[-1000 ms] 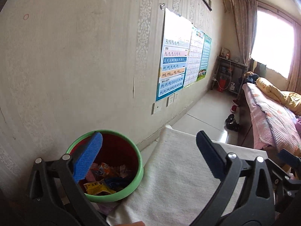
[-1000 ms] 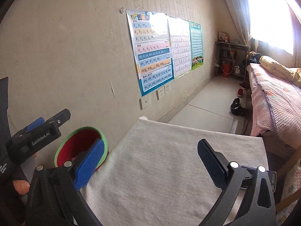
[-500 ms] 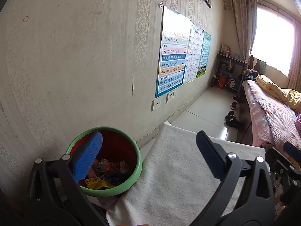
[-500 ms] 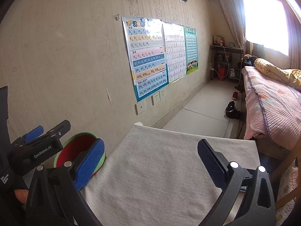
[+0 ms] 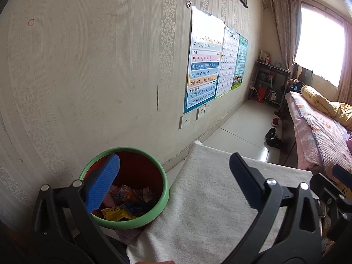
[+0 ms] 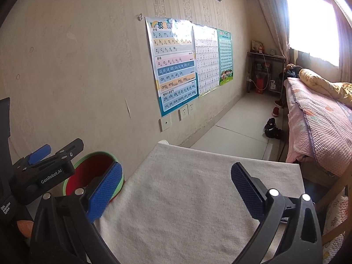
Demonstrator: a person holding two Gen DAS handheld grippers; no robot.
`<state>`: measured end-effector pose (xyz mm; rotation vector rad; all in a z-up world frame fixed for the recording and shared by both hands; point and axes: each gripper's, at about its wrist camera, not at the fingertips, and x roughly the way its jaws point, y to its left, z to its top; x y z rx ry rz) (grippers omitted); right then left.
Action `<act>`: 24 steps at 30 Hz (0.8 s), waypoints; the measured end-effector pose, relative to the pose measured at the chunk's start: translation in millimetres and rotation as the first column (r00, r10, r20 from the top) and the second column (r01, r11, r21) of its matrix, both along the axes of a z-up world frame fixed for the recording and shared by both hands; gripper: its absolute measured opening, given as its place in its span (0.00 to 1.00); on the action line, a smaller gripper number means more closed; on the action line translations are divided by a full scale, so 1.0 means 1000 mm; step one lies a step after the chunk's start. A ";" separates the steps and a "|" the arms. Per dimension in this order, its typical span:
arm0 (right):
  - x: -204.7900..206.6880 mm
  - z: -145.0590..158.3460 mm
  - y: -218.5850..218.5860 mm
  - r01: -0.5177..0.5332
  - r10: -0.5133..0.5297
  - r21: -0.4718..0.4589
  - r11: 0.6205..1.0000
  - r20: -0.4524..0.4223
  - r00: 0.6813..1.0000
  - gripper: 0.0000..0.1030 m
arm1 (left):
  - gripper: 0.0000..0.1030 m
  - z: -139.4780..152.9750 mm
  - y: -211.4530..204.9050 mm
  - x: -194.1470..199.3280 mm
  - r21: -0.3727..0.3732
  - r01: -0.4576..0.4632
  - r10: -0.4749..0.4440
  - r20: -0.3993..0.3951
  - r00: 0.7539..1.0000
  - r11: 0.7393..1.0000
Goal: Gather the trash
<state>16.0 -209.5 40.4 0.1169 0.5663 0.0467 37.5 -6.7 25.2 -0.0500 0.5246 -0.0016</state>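
**Both grippers empty, trash sitting in the bin**

So your left gripper [image 5: 173, 180] is spread wide with nothing between its blue pads, hanging over the edge where the worktop covered in off-white cloth [image 5: 211, 198] meets the round bin with a green rim and red inside [image 5: 164, 182]. The bin sits right against the worktop's left side, by the patterned beige wall [image 5: 88, 66]. Down in it you've got a pile of crumpled colourful wrappers [image 5: 123, 204], a yellow one on top nearest you.

Your right gripper [image 6: 176, 184] is released too, jaws well apart, empty, over the bare cloth. From that view your left gripper shows up at the far left, just beside the bin.

Further back: alphabet posters [image 6: 176, 66] on the wall, a bed with a pink blanket [image 6: 319, 127] on the right.
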 end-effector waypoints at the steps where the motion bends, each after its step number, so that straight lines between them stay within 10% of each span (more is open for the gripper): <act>1: 0.000 0.000 0.000 -0.001 0.001 0.001 1.000 0.000 1.000 0.93 | 0.95 0.000 0.000 0.000 0.003 -0.005 0.005 0.000 1.000 1.000; 24: 0.004 -0.009 -0.001 0.004 -0.004 0.006 1.000 -0.029 1.000 0.93 | 0.95 -0.006 -0.003 0.001 0.011 0.006 -0.006 -0.023 1.000 1.000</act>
